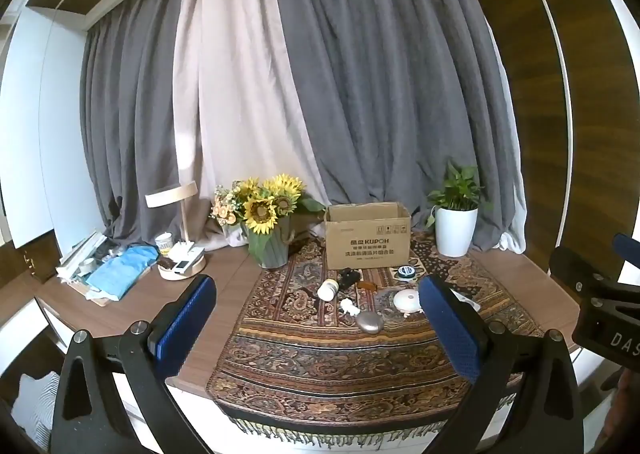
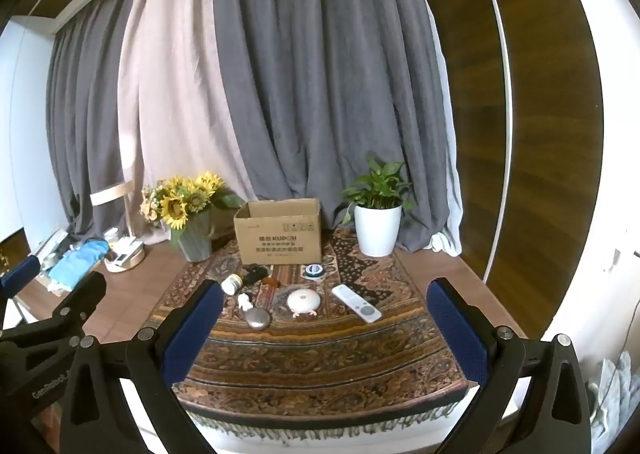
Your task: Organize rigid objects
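- Jaws of left gripper (image 1: pixel 316 318) spread wide, holding nothing; steel pebble (image 1: pixel 370 321) lies just ahead between them.
- Right gripper (image 2: pixel 325 328) likewise spread, empty; remote (image 2: pixel 357 303) ahead.

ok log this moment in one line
stage: pre-grasp | left gripper: open, empty | right gripper: open, empty | small items: loose on patterned cloth | cardboard box: open behind them

White remote (image 1: pixel 466 300) mostly hidden behind gripper fingers (image 1: pixel 450 328).
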